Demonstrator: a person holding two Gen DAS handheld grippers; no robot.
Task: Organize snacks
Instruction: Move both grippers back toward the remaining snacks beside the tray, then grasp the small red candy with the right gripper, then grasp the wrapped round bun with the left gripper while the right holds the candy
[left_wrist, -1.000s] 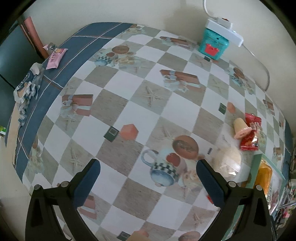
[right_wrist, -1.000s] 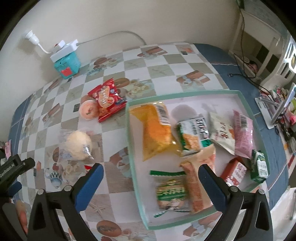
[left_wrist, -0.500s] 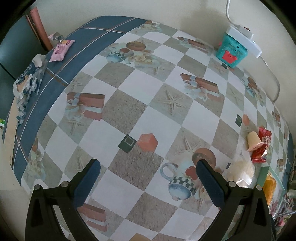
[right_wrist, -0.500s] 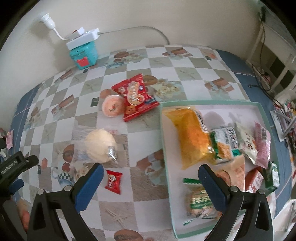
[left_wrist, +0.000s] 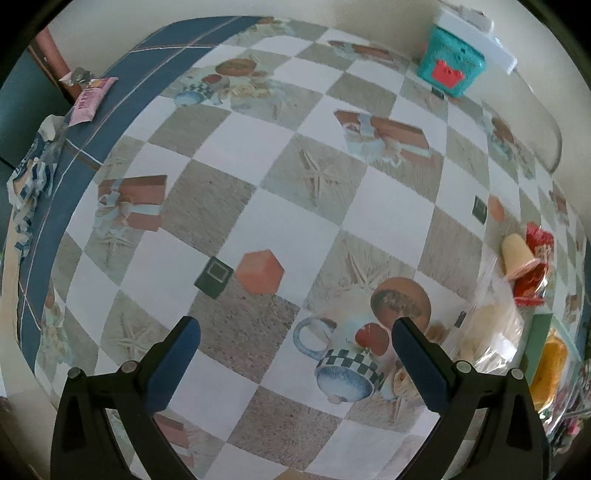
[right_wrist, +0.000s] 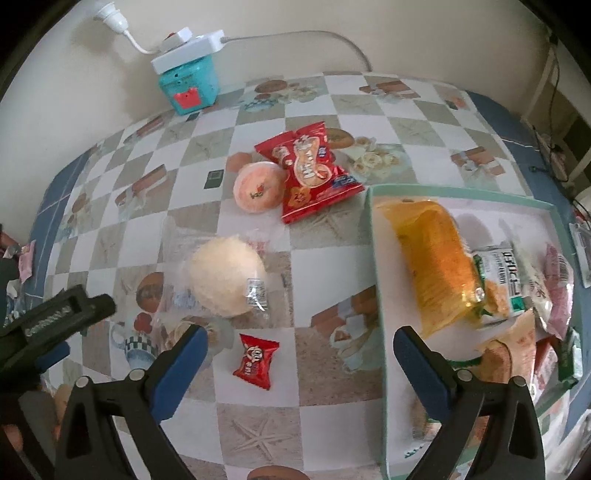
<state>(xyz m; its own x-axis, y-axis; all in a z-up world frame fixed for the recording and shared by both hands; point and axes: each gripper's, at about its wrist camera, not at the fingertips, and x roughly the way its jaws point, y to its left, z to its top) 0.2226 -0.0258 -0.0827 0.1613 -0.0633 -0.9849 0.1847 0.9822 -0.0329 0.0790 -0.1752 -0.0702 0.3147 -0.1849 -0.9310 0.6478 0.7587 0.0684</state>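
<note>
"What is on the table?"

"A checkered tablecloth with pictures of cups, starfish and gift boxes. It has a blue edge."

"And by the wall?"

"A little teal box with a red shape on its front. A white power strip sits on top of it, and its white cord runs along the wall."

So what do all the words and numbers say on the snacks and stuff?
Nothing reads clearly.
Big red snack bag: white characters, too blurred.
Small red candy: white logo, unreadable.
Green-and-white packet in the tray: print too blurred.
Left hand-held gripper: raised lettering, illegible.
</note>
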